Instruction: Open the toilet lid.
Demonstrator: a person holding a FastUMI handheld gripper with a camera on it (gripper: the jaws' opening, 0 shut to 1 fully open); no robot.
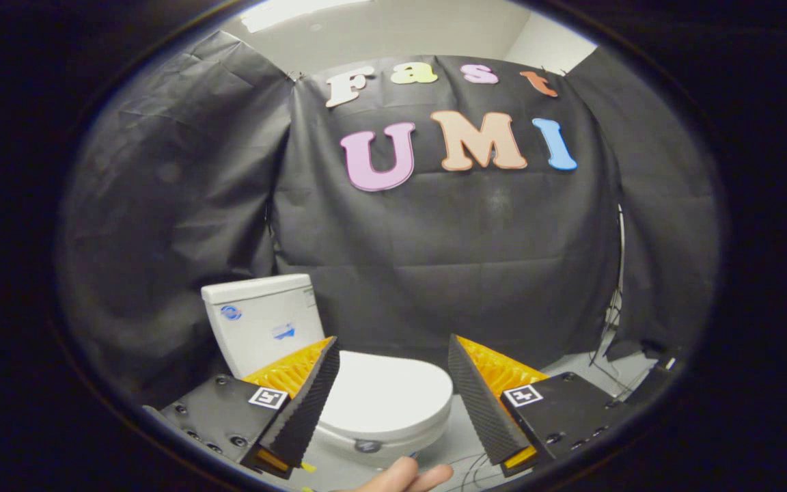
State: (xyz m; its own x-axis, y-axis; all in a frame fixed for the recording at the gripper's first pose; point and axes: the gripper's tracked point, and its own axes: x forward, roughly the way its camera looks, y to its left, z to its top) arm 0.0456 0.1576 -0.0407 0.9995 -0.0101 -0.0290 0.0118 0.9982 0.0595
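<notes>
Black cloth (434,260) hangs all around as the wall of the booth, with folds and creases in it. Above the cloth, at the top of the frame, a pale wall and a bright ceiling light (298,10) show.

Low in the frame, left of the middle, stands a white toilet (339,383). Its tank (260,331) stands upright against the cloth and has small blue stickers on its front. The toilet lid (387,396) lies flat and shut over the bowl. It sits just ahead of the gripper (393,362), and most of it shows in the gap between the two fingers. The left finger (308,403) covers the lid's left edge and part of the tank.

The gripper is wide apart and holds nothing. Its fingers are in the air, not touching the lid.

At the very bottom of the frame, between the fingers, part of a person's hand (404,478) peeks in. In the lower right, by the pale floor (465,437), some thin dark cables (609,328) hang down.
</notes>
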